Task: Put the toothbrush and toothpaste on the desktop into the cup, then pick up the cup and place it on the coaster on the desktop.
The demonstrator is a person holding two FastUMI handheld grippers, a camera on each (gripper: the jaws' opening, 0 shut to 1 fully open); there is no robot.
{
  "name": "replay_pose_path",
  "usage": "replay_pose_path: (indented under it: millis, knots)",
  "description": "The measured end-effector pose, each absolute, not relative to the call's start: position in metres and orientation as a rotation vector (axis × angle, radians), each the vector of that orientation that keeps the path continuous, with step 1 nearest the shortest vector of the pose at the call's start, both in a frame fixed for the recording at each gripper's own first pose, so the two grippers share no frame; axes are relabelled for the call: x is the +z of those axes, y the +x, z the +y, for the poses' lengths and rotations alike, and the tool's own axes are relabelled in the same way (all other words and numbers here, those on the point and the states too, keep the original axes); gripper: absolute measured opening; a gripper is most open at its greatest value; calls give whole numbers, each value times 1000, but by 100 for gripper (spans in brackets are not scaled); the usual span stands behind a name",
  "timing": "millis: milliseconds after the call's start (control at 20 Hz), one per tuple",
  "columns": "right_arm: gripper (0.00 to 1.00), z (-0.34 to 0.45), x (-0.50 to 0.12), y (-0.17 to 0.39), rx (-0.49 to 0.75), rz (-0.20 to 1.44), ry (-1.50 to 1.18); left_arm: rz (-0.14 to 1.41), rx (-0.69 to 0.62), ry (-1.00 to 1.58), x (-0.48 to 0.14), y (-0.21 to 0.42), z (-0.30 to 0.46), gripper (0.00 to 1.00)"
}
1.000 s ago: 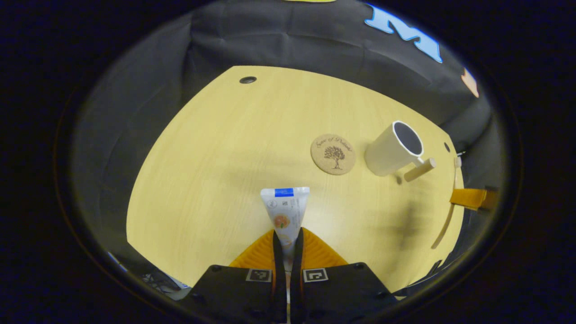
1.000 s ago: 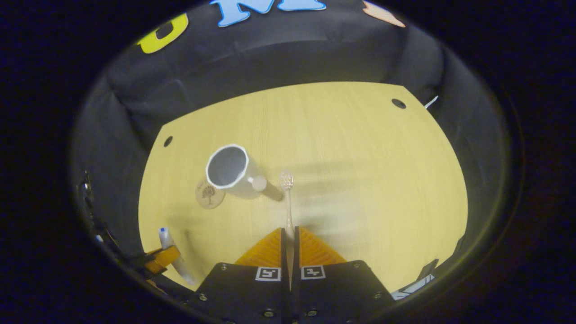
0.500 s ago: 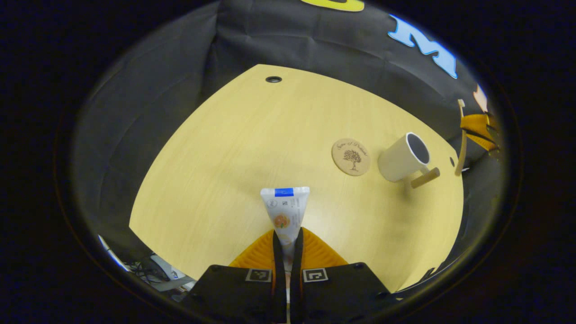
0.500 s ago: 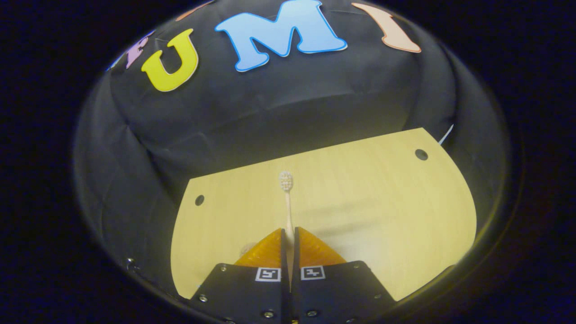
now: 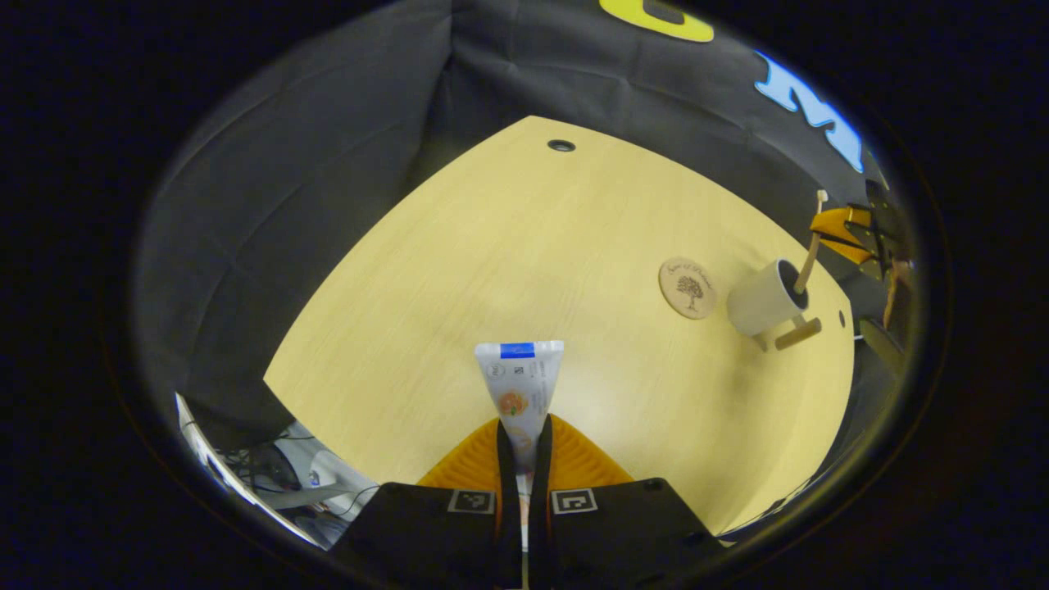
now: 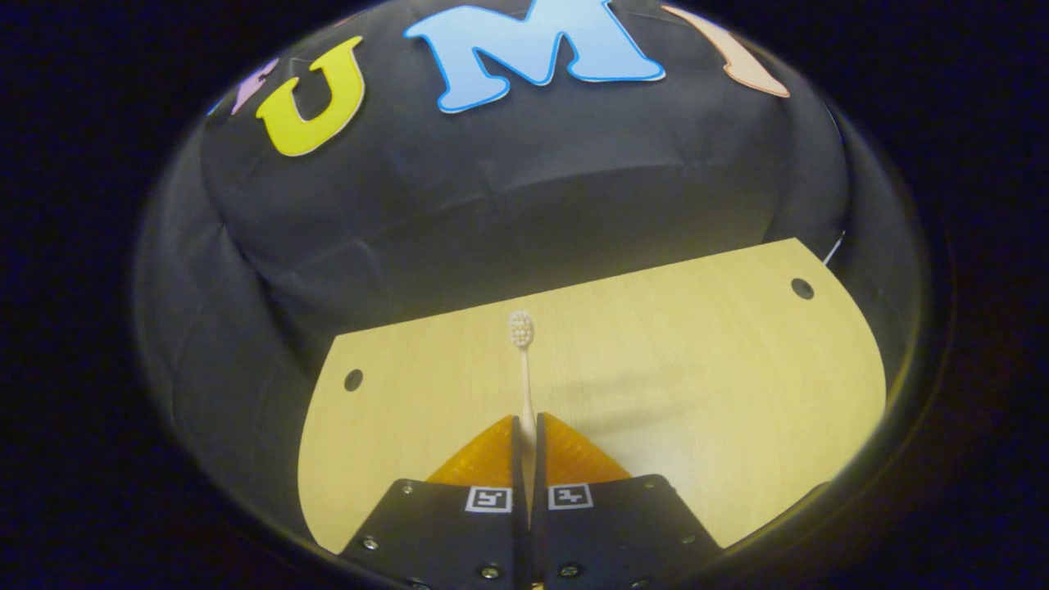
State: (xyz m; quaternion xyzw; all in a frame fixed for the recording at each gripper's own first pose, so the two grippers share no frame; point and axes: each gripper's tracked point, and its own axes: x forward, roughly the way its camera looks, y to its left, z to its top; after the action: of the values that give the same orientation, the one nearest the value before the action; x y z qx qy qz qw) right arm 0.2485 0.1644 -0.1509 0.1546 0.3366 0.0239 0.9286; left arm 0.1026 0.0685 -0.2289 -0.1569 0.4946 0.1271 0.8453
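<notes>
In the left gripper view, the toothpaste (image 5: 519, 389) is held at the lower centre of the frame, clamped between both fingers of the left gripper (image 5: 521, 447), its flat crimped end pointing up over the bench (image 5: 492, 270). At the right of that frame, the cup (image 5: 762, 297) is seen standing on the bench, just beside the round coaster (image 5: 687, 288) and not on it. The lower end of the toothbrush (image 5: 809, 256) is seen dipping into the cup's mouth, with the right gripper (image 5: 848, 229) above it at the right edge. In the right gripper view, the toothbrush (image 6: 524, 373) is pinched at its handle between that gripper's (image 6: 529, 442) closed fingers, bristle head uppermost at mid-frame.
</notes>
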Motion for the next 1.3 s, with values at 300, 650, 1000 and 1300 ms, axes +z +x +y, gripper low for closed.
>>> replay_pose_path:
  millis: [300,650,1000,1300]
  knots:
    - [3,178,-165,248,57,633,280,1042,316,-346,-228,91,85,11]
    - [5,175,-171,236,62,637,261,1029,305,-333,-225,94,86,10]
    - [16,169,-164,224,75,637,277,998,253,-290,-214,111,71,11]
    - [16,137,-158,191,57,628,280,953,192,-235,-196,138,53,10]
